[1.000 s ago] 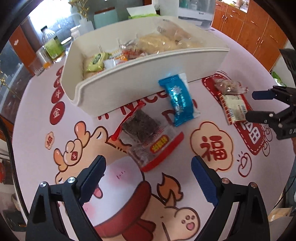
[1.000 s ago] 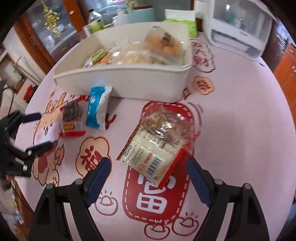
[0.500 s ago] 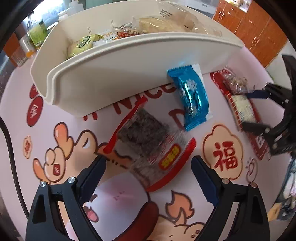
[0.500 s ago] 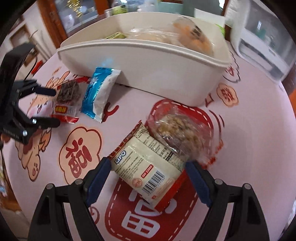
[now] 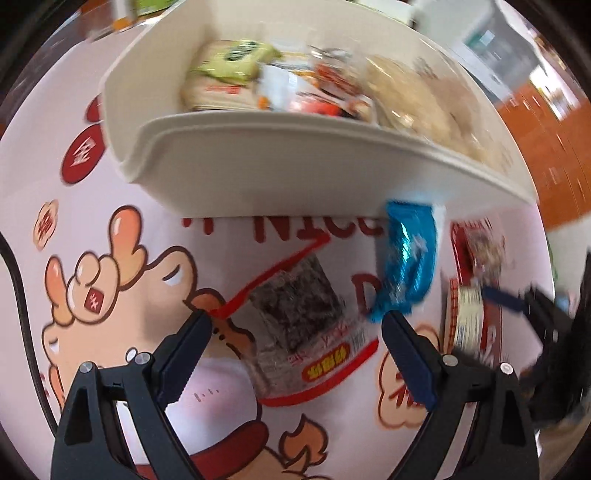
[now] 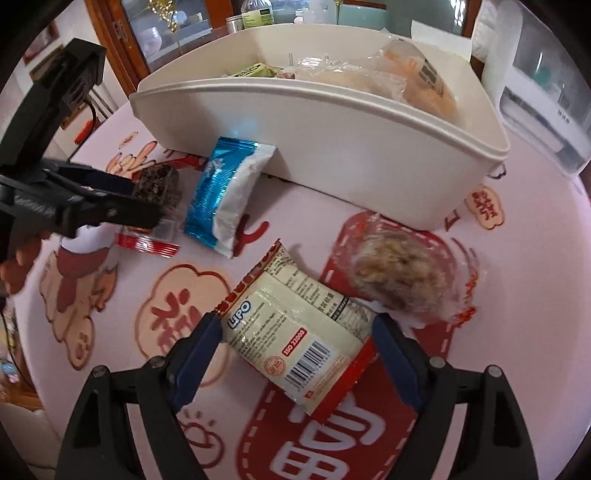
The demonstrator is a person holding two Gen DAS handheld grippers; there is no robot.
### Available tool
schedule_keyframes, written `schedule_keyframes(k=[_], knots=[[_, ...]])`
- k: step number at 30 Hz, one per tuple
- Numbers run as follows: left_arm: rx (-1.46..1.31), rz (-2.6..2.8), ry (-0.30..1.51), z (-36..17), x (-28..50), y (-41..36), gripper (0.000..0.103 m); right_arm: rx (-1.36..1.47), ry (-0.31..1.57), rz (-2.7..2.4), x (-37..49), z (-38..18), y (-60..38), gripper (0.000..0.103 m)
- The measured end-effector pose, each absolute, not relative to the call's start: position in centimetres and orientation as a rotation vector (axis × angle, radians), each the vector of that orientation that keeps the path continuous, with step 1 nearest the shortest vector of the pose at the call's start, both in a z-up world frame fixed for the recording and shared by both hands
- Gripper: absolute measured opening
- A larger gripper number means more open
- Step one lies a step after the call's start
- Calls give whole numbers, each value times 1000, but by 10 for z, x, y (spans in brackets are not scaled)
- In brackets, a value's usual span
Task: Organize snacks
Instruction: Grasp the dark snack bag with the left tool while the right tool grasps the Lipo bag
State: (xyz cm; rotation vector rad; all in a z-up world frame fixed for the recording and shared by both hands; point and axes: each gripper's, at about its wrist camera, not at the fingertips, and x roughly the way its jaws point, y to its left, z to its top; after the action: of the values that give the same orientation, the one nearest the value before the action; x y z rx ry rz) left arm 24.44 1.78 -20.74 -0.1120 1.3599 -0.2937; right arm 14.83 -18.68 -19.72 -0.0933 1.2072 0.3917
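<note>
My left gripper (image 5: 297,347) is open, its fingers either side of a clear red-edged packet of dark snack (image 5: 299,325) lying on the table. The packet also shows in the right wrist view (image 6: 157,188). My right gripper (image 6: 295,354) is open around a white and red LiPO packet (image 6: 299,332). A blue foil packet (image 5: 406,258) (image 6: 221,192) leans on the white bin (image 5: 295,173) (image 6: 369,155), which holds several snacks. A clear bag of nutty snack (image 6: 399,277) lies beside the LiPO packet.
The round table has a pink cartoon cloth (image 6: 517,295). A white appliance (image 6: 546,92) stands at the back right. Bottles and jars (image 6: 255,14) stand behind the bin. Wooden cabinets (image 5: 554,147) lie beyond the table.
Both grippers have moved forward and down. The left one now straddles the dark snack packet and the right one now straddles the LiPO packet. No snack has moved.
</note>
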Motion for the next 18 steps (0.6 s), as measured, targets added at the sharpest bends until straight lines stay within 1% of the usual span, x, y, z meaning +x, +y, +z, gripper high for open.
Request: schedule_keyframes(k=[2, 4, 6, 7, 11, 14, 17, 18], knots=[[-129, -241, 1342, -207, 249, 21, 93, -56, 1214, 391, 150, -197, -185, 85], [-139, -192, 1318, -206, 251, 27, 93, -31, 1226, 377, 151, -198, -184, 89], [-170, -143, 1305, -206, 255, 30, 93, -21, 1239, 368, 153, -200, -178, 95], [-180, -129, 1296, -205, 255, 32, 91, -42, 1242, 353, 153, -201, -173, 96], [-187, -69, 1264, -207, 254, 30, 90, -184, 1241, 285, 149, -207, -148, 97], [-167, -25, 1246, -209, 247, 18, 88, -158, 1224, 267, 149, -208, -143, 98], [-104, 22, 1236, -206, 238, -1, 76, -141, 1207, 235, 151, -207, -142, 94], [-76, 32, 1234, -205, 237, -6, 66, -134, 1198, 227, 152, -206, -143, 88]])
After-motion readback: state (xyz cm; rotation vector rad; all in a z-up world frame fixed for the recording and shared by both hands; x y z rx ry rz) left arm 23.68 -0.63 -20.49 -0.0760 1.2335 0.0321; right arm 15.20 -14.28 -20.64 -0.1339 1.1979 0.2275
